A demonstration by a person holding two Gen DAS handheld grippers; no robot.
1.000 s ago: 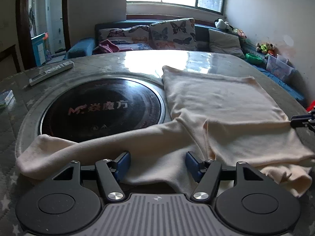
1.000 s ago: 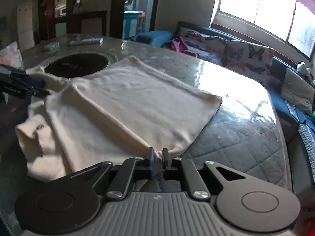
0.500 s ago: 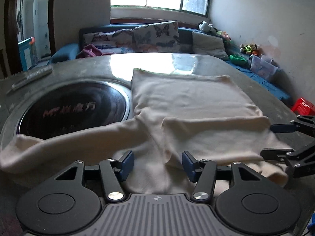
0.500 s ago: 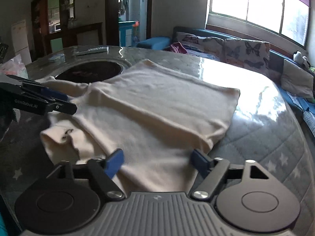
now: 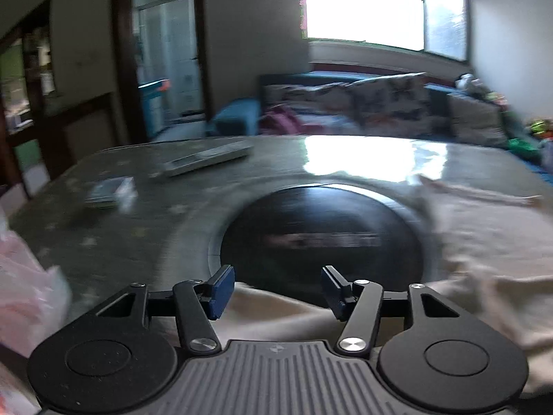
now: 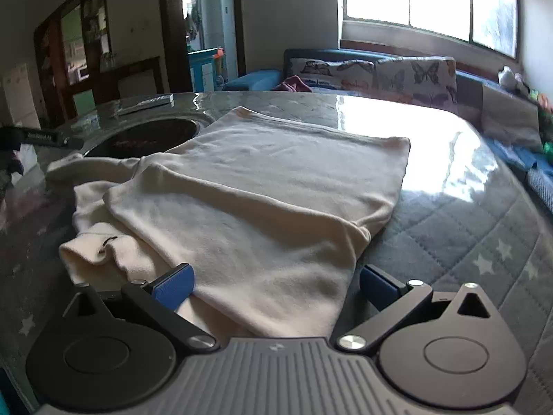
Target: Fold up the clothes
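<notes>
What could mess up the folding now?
The sleeve trails over the black hob and may drag or bunch when lifted. The right gripper is opening with the folded edge of the shirt loose between its jaws, so that fold might slip. The remote nearby could get swept.

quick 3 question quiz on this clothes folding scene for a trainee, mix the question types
1. True or false: the right gripper is clamped shut on the cream garment.
2. The black round hob sits at which side of the garment in the right wrist view? A) left B) right C) under the fold
3. Fill in: the long grey remote lies on the ____.

Key: 1 false, its jaws are opening with the cloth's near edge lying between them. 2 A. 3 table.
</notes>
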